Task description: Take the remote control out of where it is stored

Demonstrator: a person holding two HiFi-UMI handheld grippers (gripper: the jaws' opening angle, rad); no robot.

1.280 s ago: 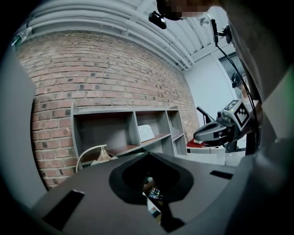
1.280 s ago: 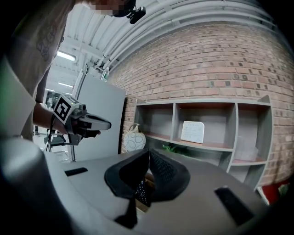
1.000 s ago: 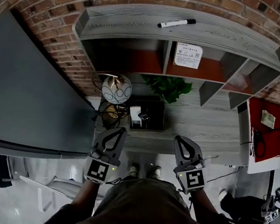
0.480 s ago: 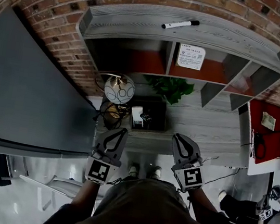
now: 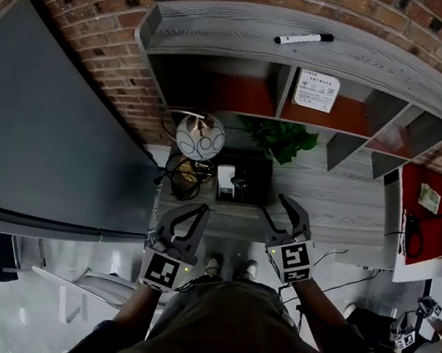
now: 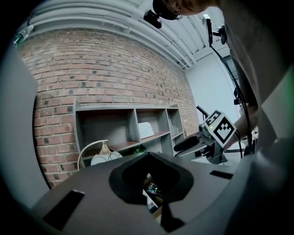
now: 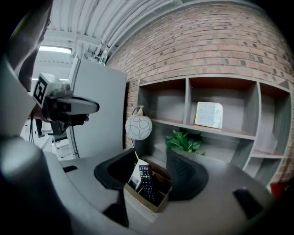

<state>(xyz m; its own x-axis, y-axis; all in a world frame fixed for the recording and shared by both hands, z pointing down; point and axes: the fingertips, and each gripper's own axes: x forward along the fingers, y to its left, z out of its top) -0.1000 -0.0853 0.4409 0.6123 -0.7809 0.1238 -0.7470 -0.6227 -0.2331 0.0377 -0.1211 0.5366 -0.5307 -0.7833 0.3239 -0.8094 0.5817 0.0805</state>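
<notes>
Our left gripper [image 5: 197,208] is held about level off the front edge of the grey wood-grain desk [image 5: 341,203], its smooth dark jaws closed together on nothing. Near the left end of that edge, just right of a round white lamp [image 5: 201,137], an open cardboard box [image 7: 142,204] holds the slim black remote control [image 7: 146,180]. It stands on end, long axis nearly upright and button face toward us. Our right gripper [image 5: 275,206] tips slightly downward, its ribbed jaws have just been opening and stand apart, and the box shows between them ungripped.
</notes>
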